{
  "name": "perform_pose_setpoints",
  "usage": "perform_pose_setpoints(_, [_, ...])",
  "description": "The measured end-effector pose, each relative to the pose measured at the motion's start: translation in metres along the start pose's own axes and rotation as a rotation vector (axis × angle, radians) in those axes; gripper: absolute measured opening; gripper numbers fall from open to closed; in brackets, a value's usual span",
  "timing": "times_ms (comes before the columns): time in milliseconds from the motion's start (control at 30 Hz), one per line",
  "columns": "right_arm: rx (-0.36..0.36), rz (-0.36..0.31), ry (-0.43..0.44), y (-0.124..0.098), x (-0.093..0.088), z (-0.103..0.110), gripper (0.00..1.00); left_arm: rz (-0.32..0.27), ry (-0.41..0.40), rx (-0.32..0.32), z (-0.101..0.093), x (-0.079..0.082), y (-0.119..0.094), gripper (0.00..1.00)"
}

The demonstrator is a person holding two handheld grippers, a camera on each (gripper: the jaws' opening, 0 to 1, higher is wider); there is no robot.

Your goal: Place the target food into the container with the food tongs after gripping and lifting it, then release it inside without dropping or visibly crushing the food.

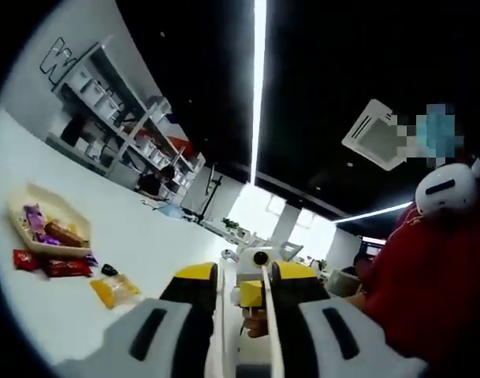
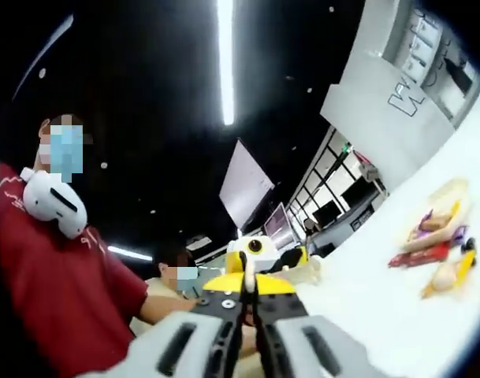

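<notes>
White table (image 1: 145, 236) carries the tray (image 1: 31, 197) of wrapped snacks (image 1: 54, 235) well apart from us, both tongs (image 1: 243, 283) (image 2: 247, 295) raised, pressed nearly closed and holding nothing we can see, so every step remains undone

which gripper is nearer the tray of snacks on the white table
Hard to call; neither is near. The left gripper points up and away, with the tray off to its left. The right gripper likewise, with the tray off to its right.

A person in a red top (image 1: 437, 291), storage shelves (image 1: 121, 118) and ceiling light strip (image 1: 259, 79).
</notes>
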State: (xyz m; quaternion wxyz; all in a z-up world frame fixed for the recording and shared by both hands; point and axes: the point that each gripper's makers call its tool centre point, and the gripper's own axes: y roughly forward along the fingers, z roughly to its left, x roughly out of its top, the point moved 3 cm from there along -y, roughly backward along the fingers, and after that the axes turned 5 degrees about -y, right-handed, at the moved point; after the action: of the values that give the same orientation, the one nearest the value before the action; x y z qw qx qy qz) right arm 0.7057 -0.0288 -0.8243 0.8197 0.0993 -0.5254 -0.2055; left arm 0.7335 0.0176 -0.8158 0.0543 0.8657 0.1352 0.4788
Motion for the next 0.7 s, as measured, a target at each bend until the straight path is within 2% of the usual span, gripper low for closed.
perform_pose_setpoints(67, [-0.004, -0.080, 0.040, 0.002, 0.009, 0.001, 0.00, -0.023, -0.010, -0.002, -0.001, 0.003, 0.001, 0.28])
perform_pose_setpoints(100, [0.001, -0.146, 0.055, 0.004, 0.015, 0.002, 0.00, -0.065, -0.016, -0.012, -0.004, 0.009, 0.003, 0.28])
perform_pose_setpoints(133, [-0.001, -0.182, 0.024, 0.005, 0.018, 0.002, 0.00, -0.090, -0.004, -0.011, -0.005, 0.014, 0.005, 0.28])
perform_pose_setpoints(167, [-0.001, -0.202, 0.024, 0.006, 0.020, 0.003, 0.00, -0.092, 0.000, -0.012, -0.006, 0.015, 0.005, 0.28])
perform_pose_setpoints(200, [0.001, -0.247, 0.065, 0.006, 0.025, 0.003, 0.00, -0.093, -0.003, -0.015, -0.007, 0.018, 0.007, 0.29])
perform_pose_setpoints(300, [0.007, -0.325, 0.113, 0.004, 0.035, 0.001, 0.00, -0.092, 0.001, -0.012, -0.008, 0.022, 0.011, 0.31])
perform_pose_setpoints(467, [-0.002, -0.363, 0.139, 0.002, 0.039, -0.003, 0.00, -0.104, 0.006, -0.005, -0.009, 0.021, 0.012, 0.32])
perform_pose_setpoints(500, [0.002, -0.320, 0.102, 0.011, 0.030, 0.003, 0.00, -0.112, 0.002, -0.003, -0.009, 0.021, 0.012, 0.32])
perform_pose_setpoints(567, [0.013, -0.305, 0.129, 0.017, 0.022, 0.005, 0.00, -0.122, -0.020, -0.016, -0.011, 0.021, 0.015, 0.33])
perform_pose_setpoints(633, [0.015, -0.297, 0.096, 0.019, 0.017, 0.007, 0.00, -0.122, -0.015, -0.014, -0.012, 0.022, 0.016, 0.35])
perform_pose_setpoints(700, [0.027, -0.285, 0.118, 0.019, 0.015, 0.007, 0.00, -0.121, -0.015, -0.016, -0.013, 0.022, 0.016, 0.35])
